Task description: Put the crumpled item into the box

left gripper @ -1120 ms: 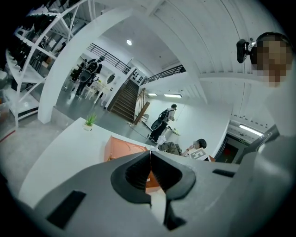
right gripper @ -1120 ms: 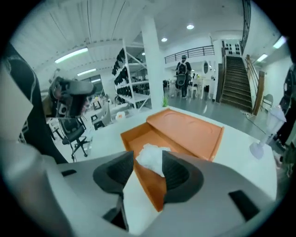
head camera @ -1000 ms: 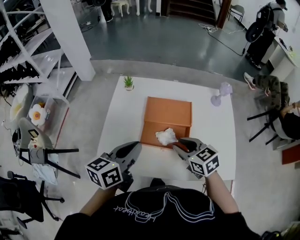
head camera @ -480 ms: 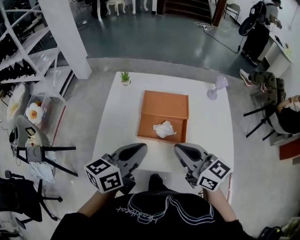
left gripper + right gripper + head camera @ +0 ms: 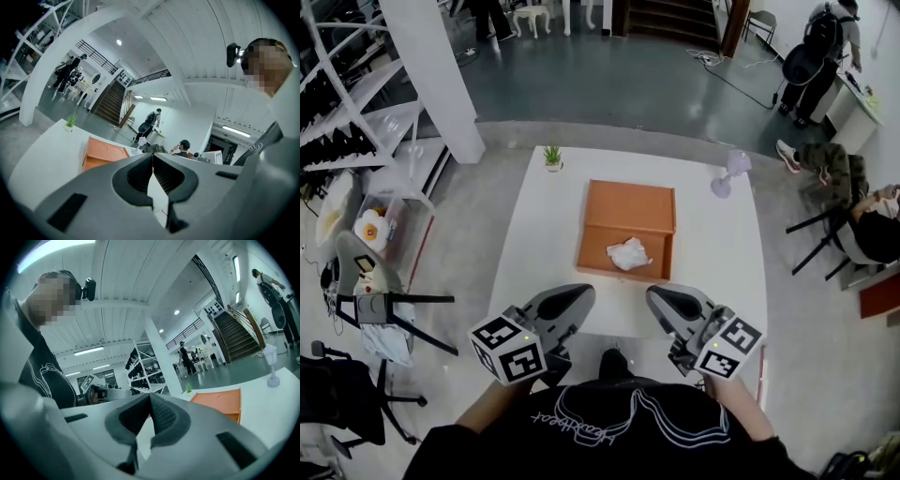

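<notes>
A crumpled white paper (image 5: 628,253) lies inside the shallow orange box (image 5: 623,211) on the white table (image 5: 539,244), near the box's front right corner. Both grippers are held low at the table's near edge, short of the box. My left gripper (image 5: 581,297) is shut with nothing in it, and so is my right gripper (image 5: 656,298). In the left gripper view the jaws meet at their tips (image 5: 153,154) with the orange box (image 5: 101,152) beyond. In the right gripper view the tips (image 5: 150,395) also touch, and the box (image 5: 220,401) lies ahead to the right.
A small potted plant (image 5: 552,157) stands at the table's far left corner and a pale lilac desk fan (image 5: 727,175) at its far right. A chair (image 5: 370,286) and white shelving (image 5: 356,112) stand left of the table. People stand and sit at the far right (image 5: 825,56).
My right gripper let go of the crumpled paper in the box, drew back to the table's near edge and shut empty. The left gripper barely moved.
</notes>
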Tool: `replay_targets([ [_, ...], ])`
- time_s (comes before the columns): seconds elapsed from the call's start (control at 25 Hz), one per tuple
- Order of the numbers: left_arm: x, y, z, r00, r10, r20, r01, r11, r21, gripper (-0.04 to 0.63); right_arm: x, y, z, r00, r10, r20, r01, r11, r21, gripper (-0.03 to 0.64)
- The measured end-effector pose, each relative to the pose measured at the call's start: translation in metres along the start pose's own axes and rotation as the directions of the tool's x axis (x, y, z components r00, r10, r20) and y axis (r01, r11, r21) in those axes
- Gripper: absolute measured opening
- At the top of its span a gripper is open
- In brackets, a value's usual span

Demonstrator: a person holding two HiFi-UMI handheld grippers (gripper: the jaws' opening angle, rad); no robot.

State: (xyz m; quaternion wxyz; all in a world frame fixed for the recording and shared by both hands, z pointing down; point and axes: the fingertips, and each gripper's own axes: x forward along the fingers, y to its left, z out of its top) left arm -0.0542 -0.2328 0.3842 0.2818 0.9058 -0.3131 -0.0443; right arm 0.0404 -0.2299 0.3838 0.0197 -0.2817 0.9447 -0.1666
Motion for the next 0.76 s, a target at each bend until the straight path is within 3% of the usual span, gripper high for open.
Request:
replay_targets([
  [0.76,0.019,0.02,0.001,1.0,0.021,-0.016,-0.022,1.0,-0.016,0.006,0.014,-0.024,0.0,0.998,-0.013,-0.054,0.01,0.998,-0.068,0.003],
])
